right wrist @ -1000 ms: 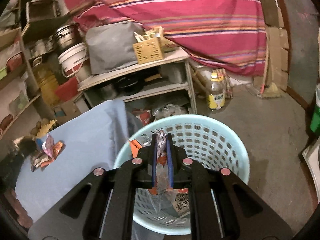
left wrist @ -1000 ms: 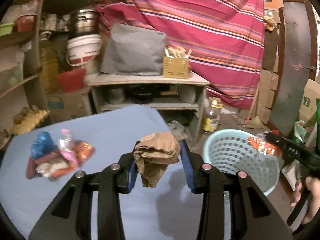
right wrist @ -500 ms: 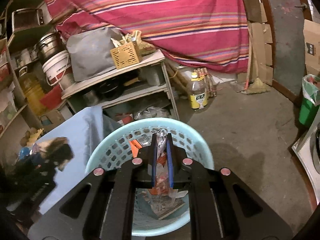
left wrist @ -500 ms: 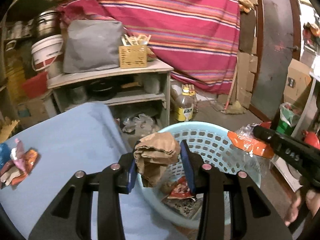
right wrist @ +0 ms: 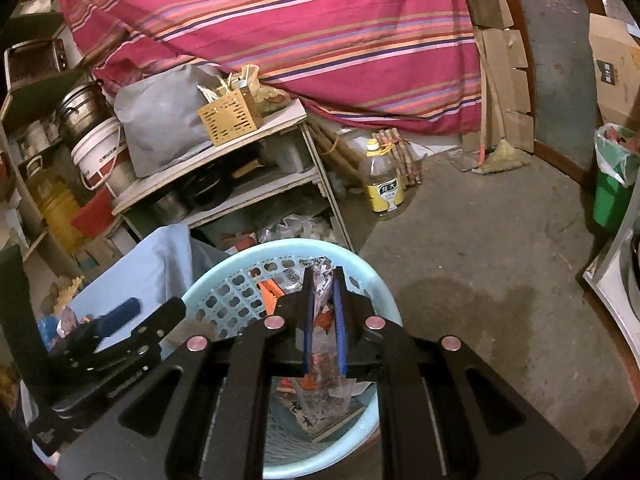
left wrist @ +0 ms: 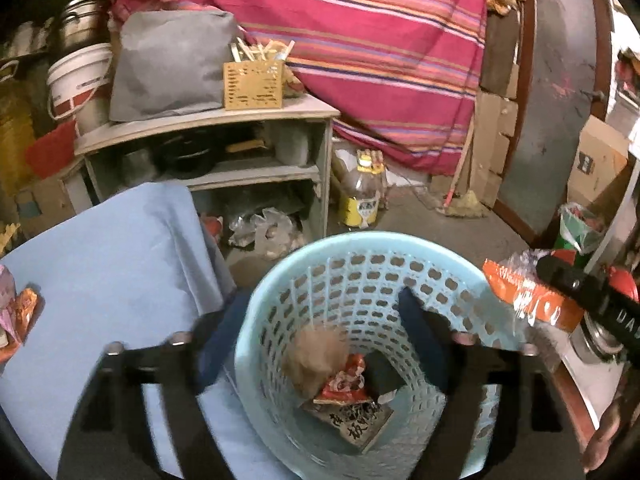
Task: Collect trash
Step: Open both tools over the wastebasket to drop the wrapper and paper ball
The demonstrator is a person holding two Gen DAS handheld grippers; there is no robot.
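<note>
My left gripper hangs over the light blue basket, its jaws opening. The crumpled brown paper is loose between them, blurred and dropping onto the wrappers inside. My right gripper is shut on an orange and clear plastic wrapper above the basket's far side. That wrapper shows at the right of the left wrist view. More wrappers lie on the blue-covered table.
A wooden shelf unit with pots, a grey bag and a yellow box stands behind the table. An oil bottle and a broom are on the concrete floor. A green bin stands at the right.
The left gripper carried the brown paper from over the table to over the basket, then its jaws spread and the paper fell free. The right gripper drifted, keeping its grip on the wrapper.
</note>
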